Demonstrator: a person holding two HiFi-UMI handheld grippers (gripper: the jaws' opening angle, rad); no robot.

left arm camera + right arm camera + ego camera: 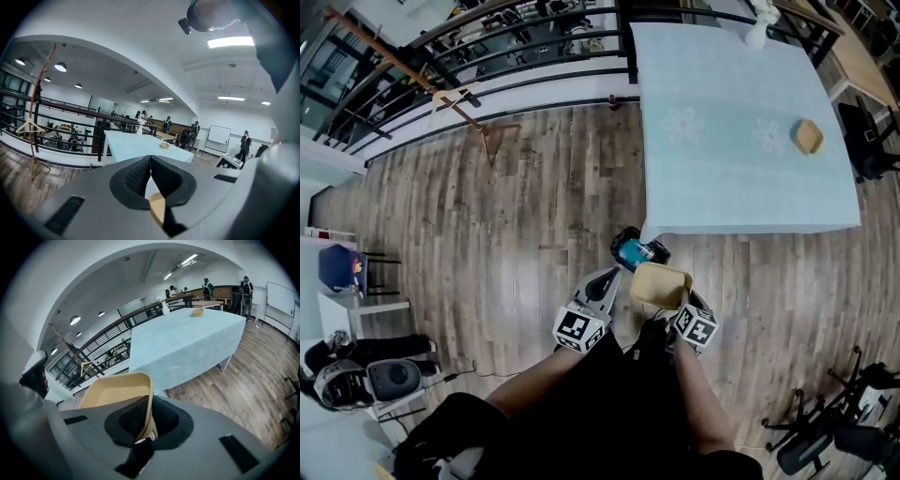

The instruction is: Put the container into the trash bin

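Observation:
A tan, shallow container (659, 284) hangs over the wood floor just off the table's near corner. My right gripper (671, 306) is shut on its rim. In the right gripper view the rim (149, 399) stands pinched between the two black pads of that gripper (146, 427), and the container's hollow opens to the left. My left gripper (628, 251) is right beside the container's left side, with its tips (150, 158) shut together. A tan sliver (157, 209) shows low in the gap between its pads; I cannot tell what it is. No trash bin is in any view.
A long table under a pale blue cloth (741, 141) stands ahead, with a second tan container (807, 137) and a white object (757, 33) on it. A black railing (534, 42) and a wooden coat stand (478, 112) are to the left. Office chairs (825, 431) stand at the lower right.

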